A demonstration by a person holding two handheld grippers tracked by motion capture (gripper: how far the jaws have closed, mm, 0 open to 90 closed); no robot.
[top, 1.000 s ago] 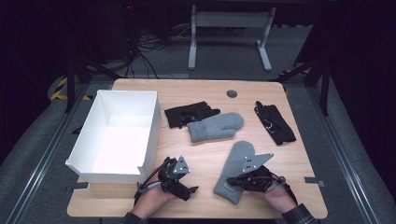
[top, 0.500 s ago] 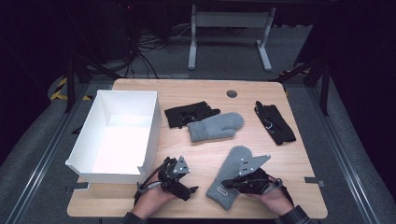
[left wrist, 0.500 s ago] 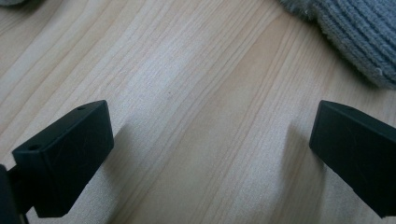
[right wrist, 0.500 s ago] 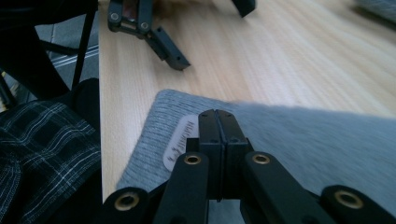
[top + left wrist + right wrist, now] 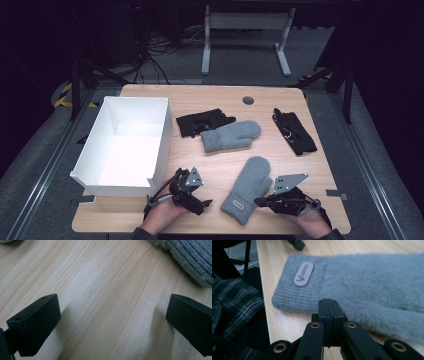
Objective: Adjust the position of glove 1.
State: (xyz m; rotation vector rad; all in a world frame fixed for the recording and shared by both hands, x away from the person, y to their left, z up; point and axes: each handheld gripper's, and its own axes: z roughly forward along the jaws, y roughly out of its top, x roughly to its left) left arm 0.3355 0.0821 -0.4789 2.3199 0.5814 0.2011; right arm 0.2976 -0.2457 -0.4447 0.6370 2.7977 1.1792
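A grey mitten (image 5: pixel 247 189) with a pale label on its cuff lies near the table's front edge. My right gripper (image 5: pixel 258 202) rests just to its right, jaws pressed together with nothing between them. In the right gripper view the shut tips (image 5: pixel 328 302) point at the mitten (image 5: pixel 362 282) close to its cuff. My left gripper (image 5: pixel 201 201) sits left of the mitten, open. Its jaws (image 5: pixel 113 310) stand wide apart over bare wood, with the mitten's cuff (image 5: pixel 192 260) at the upper right. A second grey mitten (image 5: pixel 231 135) lies mid-table.
A white open box (image 5: pixel 161 145) stands at the left. One black glove (image 5: pixel 202 121) lies beside the far mitten, another black glove (image 5: pixel 295 131) at the right. A round grommet (image 5: pixel 248 100) sits near the table's far edge. A plaid sleeve (image 5: pixel 234 305) shows beyond the table's front edge.
My right gripper has drawn back to the right, off the near mitten, and stayed shut. The left gripper has not moved.
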